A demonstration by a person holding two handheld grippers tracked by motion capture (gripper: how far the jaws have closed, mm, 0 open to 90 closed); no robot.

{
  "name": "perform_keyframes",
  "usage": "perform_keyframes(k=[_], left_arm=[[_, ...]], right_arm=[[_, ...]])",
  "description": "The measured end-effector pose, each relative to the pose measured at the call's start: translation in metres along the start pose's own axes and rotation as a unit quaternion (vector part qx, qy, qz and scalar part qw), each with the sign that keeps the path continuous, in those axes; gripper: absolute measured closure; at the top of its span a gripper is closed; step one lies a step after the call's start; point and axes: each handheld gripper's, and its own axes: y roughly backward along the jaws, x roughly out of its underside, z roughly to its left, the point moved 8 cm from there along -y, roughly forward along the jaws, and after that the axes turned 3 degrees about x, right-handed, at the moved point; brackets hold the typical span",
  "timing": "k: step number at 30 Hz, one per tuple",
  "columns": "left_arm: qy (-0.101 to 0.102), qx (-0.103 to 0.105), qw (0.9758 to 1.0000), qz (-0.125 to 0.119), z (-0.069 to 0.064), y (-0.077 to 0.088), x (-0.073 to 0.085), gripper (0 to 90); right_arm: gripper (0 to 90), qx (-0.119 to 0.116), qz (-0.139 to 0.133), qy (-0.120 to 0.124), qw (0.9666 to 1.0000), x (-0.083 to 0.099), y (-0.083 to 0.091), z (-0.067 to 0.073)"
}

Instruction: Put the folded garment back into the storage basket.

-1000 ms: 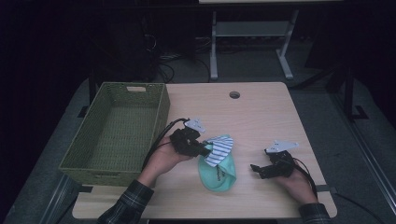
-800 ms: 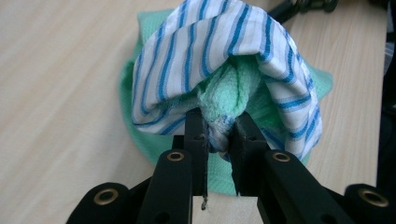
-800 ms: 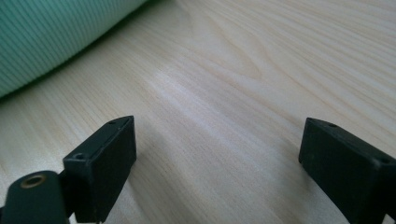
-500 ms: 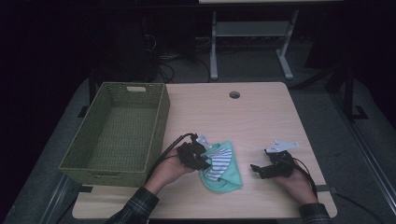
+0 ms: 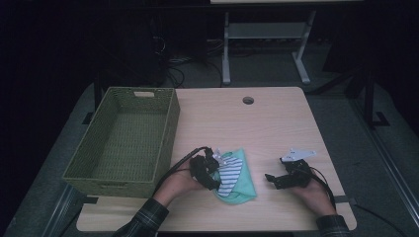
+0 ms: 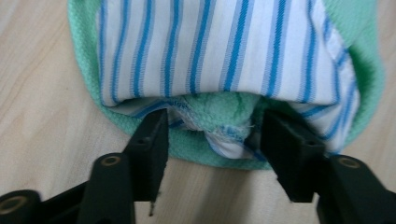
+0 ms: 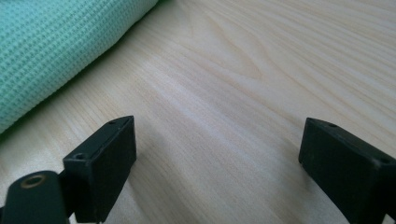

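The left gripper (image 6: 212, 140) sits low at the near edge of a folded cloth bundle: a blue-and-white striped cloth (image 6: 219, 51) lying on a green waffle-weave cloth (image 6: 362, 60). Its 2 fingers (image 6: 152, 144) have just been opening and now stand apart, with a bunched fold of green and striped hem between them; the pads do not press on it. The bundle rests flat on the desk (image 5: 276, 128), spreading away from the fingertips.

In the high view the left gripper (image 5: 213, 173) lies against the left side of the bundle, green cloth (image 5: 242, 185) under the striped one (image 5: 230, 173), and the basket (image 5: 170, 133) stands just beyond the hand's other side (woven, olive green).

The right gripper (image 7: 217, 158) hovers over bare desk (image 7: 243, 70) with its 2 fingers (image 7: 105, 168) spread wide and nothing between them; the green cloth's edge (image 7: 51, 51) lies off past the left finger. From above, the right gripper (image 5: 272, 179) is well apart from the bundle, pointing toward it.
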Motion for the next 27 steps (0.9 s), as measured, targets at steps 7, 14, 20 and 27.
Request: perform_keyframes(k=[7, 14, 20, 27], left_arm=[[0.010, 0.016, 0.9998, -0.006, 0.000, 0.001, 0.002, 50.4], [0.025, 0.046, 0.9986, -0.010, -0.005, 0.001, 0.001, 78.2], [0.034, 0.042, 0.9984, -0.019, -0.004, 0.004, -0.002, 80.5], [0.036, 0.043, 0.9970, -0.053, -0.006, 0.028, -0.016, 80.9]], right_arm=[[10.8, 0.000, 0.000, 0.000, 1.0000, 0.000, 0.000, 0.000], [10.9, 0.000, 0.000, 0.000, 1.0000, 0.000, 0.000, 0.000], [10.9, 0.000, 0.000, 0.000, 1.0000, 0.000, 0.000, 0.000], [10.9, 0.000, 0.000, 0.000, 1.0000, 0.000, 0.000, 0.000]])
